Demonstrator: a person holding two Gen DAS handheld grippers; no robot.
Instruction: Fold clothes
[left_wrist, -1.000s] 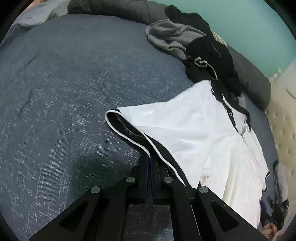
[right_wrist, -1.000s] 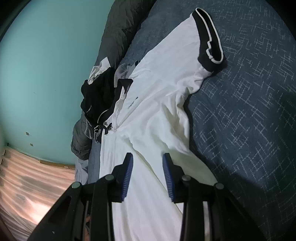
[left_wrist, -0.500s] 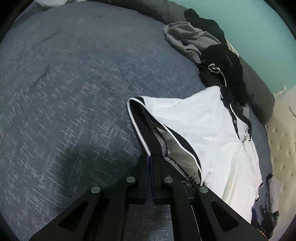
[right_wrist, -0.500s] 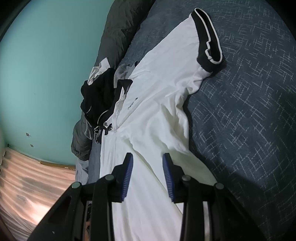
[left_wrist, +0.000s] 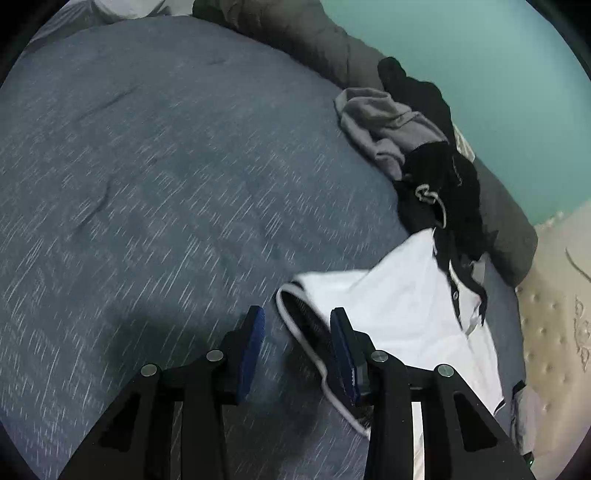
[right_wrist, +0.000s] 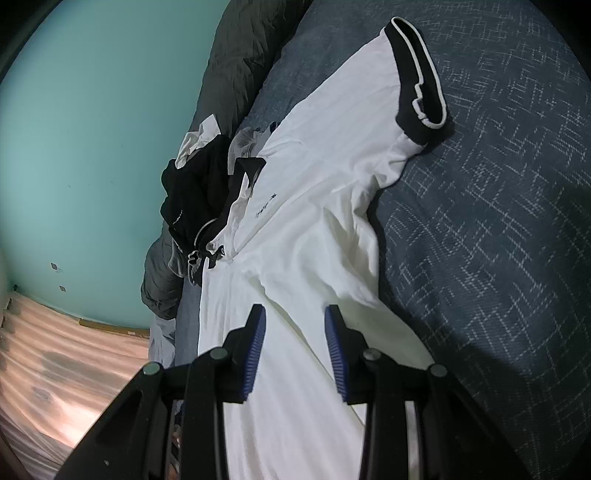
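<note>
Left wrist view shows the left gripper (left_wrist: 297, 343) with its jaws spread after just opening; the black, white-piped sleeve cuff (left_wrist: 306, 332) of the white polo shirt (left_wrist: 399, 302) lies between them, pressed by neither pad. The right gripper (right_wrist: 295, 345) hovers over the shirt's body with its jaws parted and nothing pinched.

Folding looks barely begun. The shirt lies face up on the bed (left_wrist: 166, 184), collar and button placket (left_wrist: 456, 299) toward the pile of other clothes, one sleeve spread outward. No side fold, sleeve tuck or bottom-to-collar fold is visible yet, so nearly all the work appears to remain. A crumpled grey garment (left_wrist: 384, 125) and a black garment (left_wrist: 443, 184) with a white drawstring wait unfolded near the dark grey duvet roll (left_wrist: 314, 40).

The shirt is thin, soft knit, with shallow wrinkles near the armpit; its cuff is a thicker ribbed band. The bed cover is a blue-grey weave with pale flecks, slightly dimpled.
</note>
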